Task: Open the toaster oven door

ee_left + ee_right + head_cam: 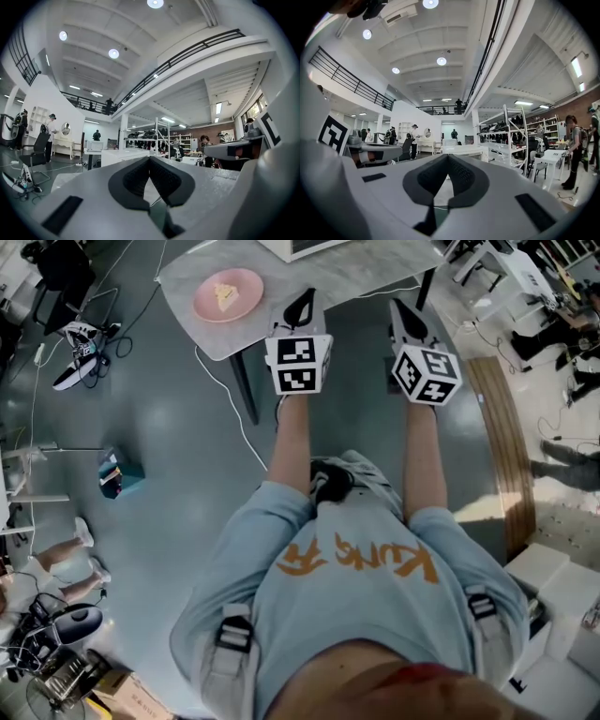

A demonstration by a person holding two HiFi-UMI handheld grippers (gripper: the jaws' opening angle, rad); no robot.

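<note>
At the top edge of the head view, a white boxy thing (309, 247) sits on the marbled table (366, 273), mostly cut off; I cannot tell whether it is the toaster oven. In the left gripper view a white box (123, 156) stands ahead at table height. My left gripper (301, 302) is held level in front of the table's near edge, its jaws shut with nothing between them (149, 160). My right gripper (406, 315) hangs beside it, also level, shut and holding nothing (448, 157). Each carries a marker cube.
A pink plate (228, 293) with a piece of food lies on the table's left part. A white cable (230, 399) trails down past the table leg (244, 385). A teal box (120, 472) and more cables lie on the floor at left. A wooden board (506, 446) runs along the right.
</note>
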